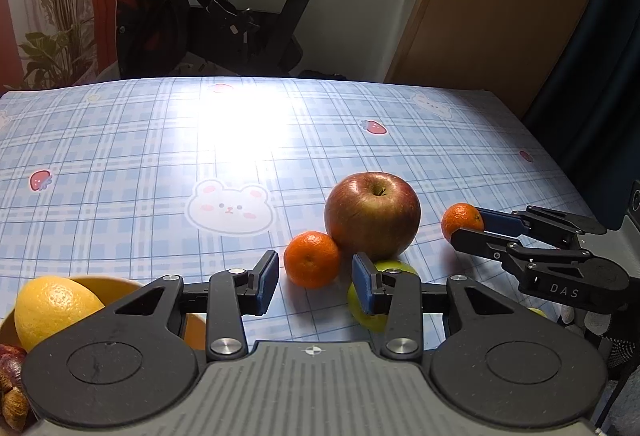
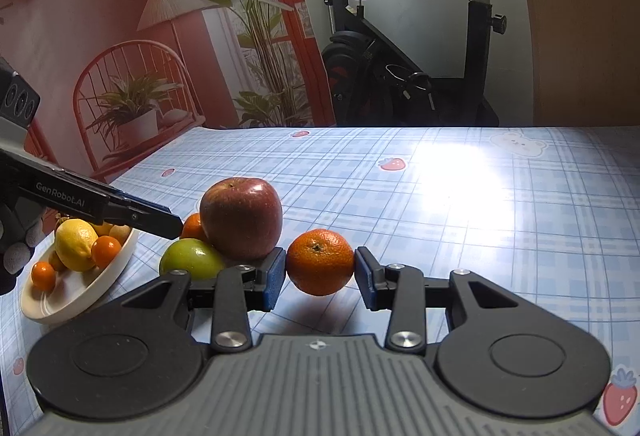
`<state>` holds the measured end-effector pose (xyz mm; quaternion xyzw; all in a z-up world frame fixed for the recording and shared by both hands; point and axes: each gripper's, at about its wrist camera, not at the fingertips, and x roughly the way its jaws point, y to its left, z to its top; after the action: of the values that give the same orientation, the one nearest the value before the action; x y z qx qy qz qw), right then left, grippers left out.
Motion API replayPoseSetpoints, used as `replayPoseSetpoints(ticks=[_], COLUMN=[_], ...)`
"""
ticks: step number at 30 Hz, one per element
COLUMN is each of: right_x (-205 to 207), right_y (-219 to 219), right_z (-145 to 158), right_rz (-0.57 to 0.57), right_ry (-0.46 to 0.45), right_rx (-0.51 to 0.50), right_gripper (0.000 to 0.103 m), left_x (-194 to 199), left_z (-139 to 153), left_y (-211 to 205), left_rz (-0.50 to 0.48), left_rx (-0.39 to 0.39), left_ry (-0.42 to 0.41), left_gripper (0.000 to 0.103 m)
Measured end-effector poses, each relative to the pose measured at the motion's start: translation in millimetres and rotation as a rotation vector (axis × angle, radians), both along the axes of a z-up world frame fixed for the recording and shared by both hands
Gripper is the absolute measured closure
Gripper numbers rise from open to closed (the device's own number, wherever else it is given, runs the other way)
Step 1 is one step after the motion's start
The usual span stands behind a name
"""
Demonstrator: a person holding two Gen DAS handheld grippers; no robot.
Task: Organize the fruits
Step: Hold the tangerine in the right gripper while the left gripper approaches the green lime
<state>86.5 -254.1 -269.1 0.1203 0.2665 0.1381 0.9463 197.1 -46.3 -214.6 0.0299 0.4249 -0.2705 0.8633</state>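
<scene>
The right gripper holds a mandarin between its blue pads, lifted just off the checked tablecloth. The left gripper stands wide with nothing in it, pointing at a second mandarin that touches the red apple; a green apple sits just beside. The white bowl (lemon and small oranges inside) sits near the table's left edge. Beyond the fruit the cloth runs bare to the far edge. Lettering reads "GenRobot.AI" and "DAS".
</scene>
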Motion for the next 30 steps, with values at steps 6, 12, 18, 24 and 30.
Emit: replayPoseSetpoints(ticks=[6, 12, 18, 24, 30], right_x=[-1, -4, -5, -5, -6], right_y=[1, 0, 0, 0, 0], right_z=[0, -1, -1, -1, 0], right_rz=[0.004, -0.002, -0.005, -0.003, -0.002], right_ry=[-0.01, -0.022, -0.023, -0.023, -0.024], right_rx=[-0.004, 0.004, 0.009, 0.01, 0.013], right_gripper=[0.063, 0.063, 0.063, 0.063, 0.063], left_x=[0, 3, 7, 12, 14], left_z=[-4, -7, -13, -18, -22], left_y=[-2, -2, 1, -2, -1], left_rz=[-0.009, -0.008, -0.001, -0.005, 0.009], left_rx=[0.012, -0.004, -0.012, -0.021, -0.037], left_ry=[-0.01, -0.005, 0.014, 0.031, 0.042], left_gripper=[0.06, 0.06, 0.06, 0.06, 0.066])
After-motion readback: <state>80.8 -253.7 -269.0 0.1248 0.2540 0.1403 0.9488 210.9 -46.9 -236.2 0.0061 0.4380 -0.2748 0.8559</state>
